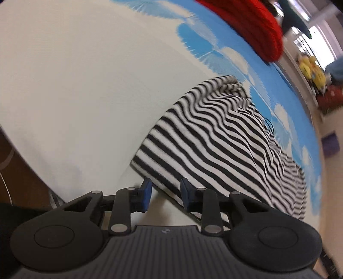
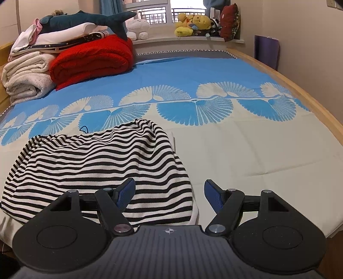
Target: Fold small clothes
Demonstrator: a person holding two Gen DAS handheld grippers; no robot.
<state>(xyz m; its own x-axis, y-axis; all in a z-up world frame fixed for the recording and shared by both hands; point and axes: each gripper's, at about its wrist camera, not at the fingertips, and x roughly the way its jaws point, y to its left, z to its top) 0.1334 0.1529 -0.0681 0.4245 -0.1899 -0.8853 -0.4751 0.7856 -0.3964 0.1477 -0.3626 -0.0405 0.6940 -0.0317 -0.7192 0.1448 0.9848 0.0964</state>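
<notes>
A black-and-white striped garment (image 1: 214, 137) lies rumpled on the cream part of the bedsheet (image 1: 75, 75). In the left wrist view my left gripper (image 1: 166, 194) is low at the garment's near hem. Its blue pads (image 1: 146, 193) stand a narrow gap apart, with the hem's corner between them and a strip of sheet showing beside the left pad, so it is not clamped. In the right wrist view the same garment (image 2: 103, 163) spreads to the left. My right gripper (image 2: 169, 194) hovers open over its near right corner, holding nothing.
A folded red blanket (image 2: 92, 58) and stacked white towels (image 2: 25, 73) with a plush shark (image 2: 85, 20) sit at the bed's far left. Plush toys (image 2: 197, 24) line the window sill. The wooden bed frame (image 2: 310, 92) runs along the right.
</notes>
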